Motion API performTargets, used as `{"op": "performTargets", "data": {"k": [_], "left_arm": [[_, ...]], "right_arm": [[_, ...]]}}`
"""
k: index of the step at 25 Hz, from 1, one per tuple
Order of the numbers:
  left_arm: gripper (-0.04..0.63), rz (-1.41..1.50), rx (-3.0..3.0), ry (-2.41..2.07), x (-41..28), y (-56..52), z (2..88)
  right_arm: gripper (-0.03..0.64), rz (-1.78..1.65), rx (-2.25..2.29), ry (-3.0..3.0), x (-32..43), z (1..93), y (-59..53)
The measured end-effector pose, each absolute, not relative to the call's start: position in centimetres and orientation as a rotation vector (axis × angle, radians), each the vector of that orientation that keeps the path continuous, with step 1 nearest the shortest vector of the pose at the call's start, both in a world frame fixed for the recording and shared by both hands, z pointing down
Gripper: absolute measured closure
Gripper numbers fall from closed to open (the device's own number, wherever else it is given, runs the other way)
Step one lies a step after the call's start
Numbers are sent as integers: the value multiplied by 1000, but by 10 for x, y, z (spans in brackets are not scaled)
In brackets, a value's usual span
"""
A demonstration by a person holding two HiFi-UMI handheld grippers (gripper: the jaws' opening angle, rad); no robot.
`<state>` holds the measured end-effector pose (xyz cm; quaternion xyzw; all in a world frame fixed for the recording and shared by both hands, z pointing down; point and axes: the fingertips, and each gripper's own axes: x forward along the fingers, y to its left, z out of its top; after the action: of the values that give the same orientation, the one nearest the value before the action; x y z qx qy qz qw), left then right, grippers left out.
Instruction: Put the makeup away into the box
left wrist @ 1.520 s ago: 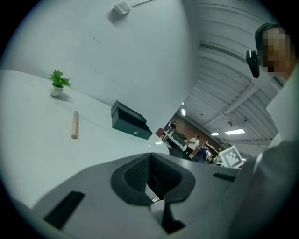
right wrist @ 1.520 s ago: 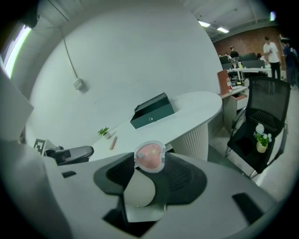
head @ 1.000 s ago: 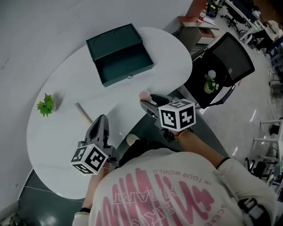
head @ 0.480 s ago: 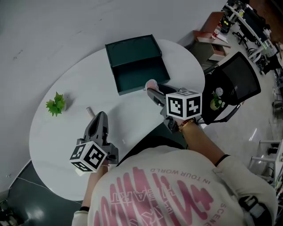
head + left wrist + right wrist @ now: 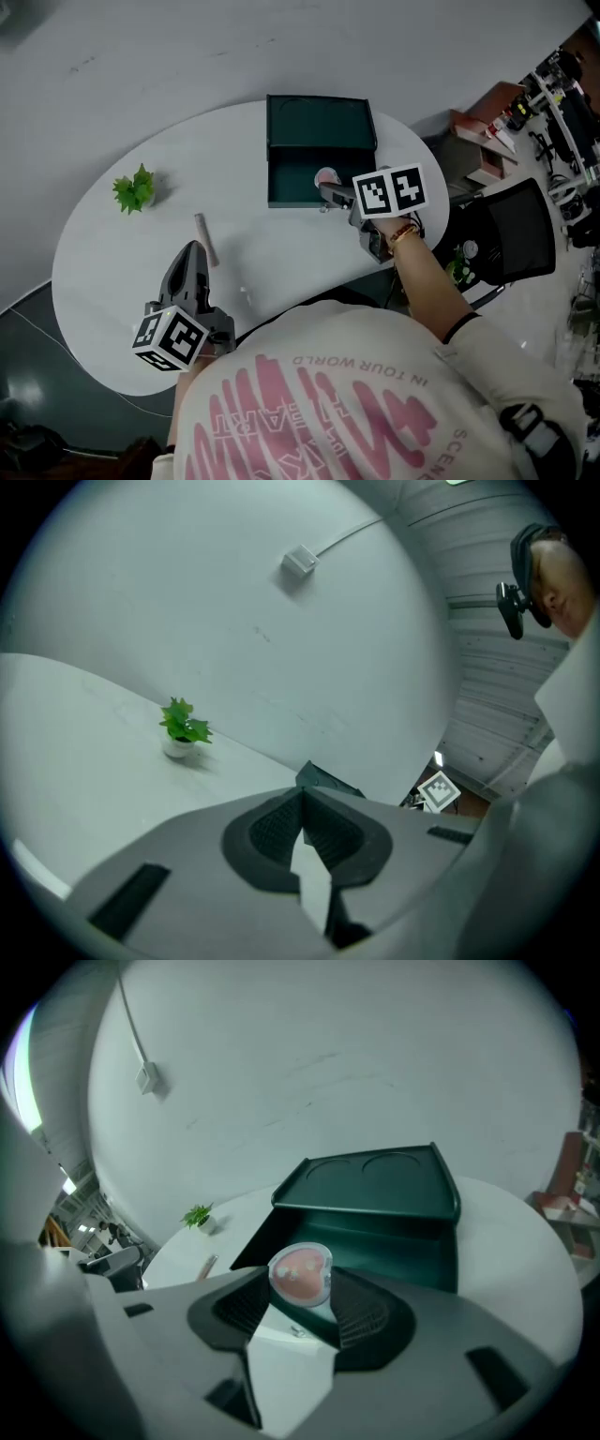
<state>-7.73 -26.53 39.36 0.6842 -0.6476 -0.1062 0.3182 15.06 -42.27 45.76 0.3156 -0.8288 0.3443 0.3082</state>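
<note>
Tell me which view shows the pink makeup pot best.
The right gripper view: the pink makeup pot sits close, face-on, clamped in the right tongs. The head view shows the pot small; the left gripper view misses it.

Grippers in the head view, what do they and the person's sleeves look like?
Both the left gripper and right gripper are grey, with dark ribbed jaws and a white cube of black square markers each. The person wears a cream sweatshirt with pink lettering.

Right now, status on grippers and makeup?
Right gripper shut on pink compact, at front edge of open box. Left gripper shut, empty, above table. One makeup stick on table. Nothing in the way.
</note>
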Motion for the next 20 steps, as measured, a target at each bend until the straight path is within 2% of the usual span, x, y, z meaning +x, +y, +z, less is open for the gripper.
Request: {"op": "performTargets", "data": {"k": [20], "left_arm": [[594,-358,1474,-2004,-62,-219,395]], "right_arm": [[405,552,371,-2002,125,521,-442]]}}
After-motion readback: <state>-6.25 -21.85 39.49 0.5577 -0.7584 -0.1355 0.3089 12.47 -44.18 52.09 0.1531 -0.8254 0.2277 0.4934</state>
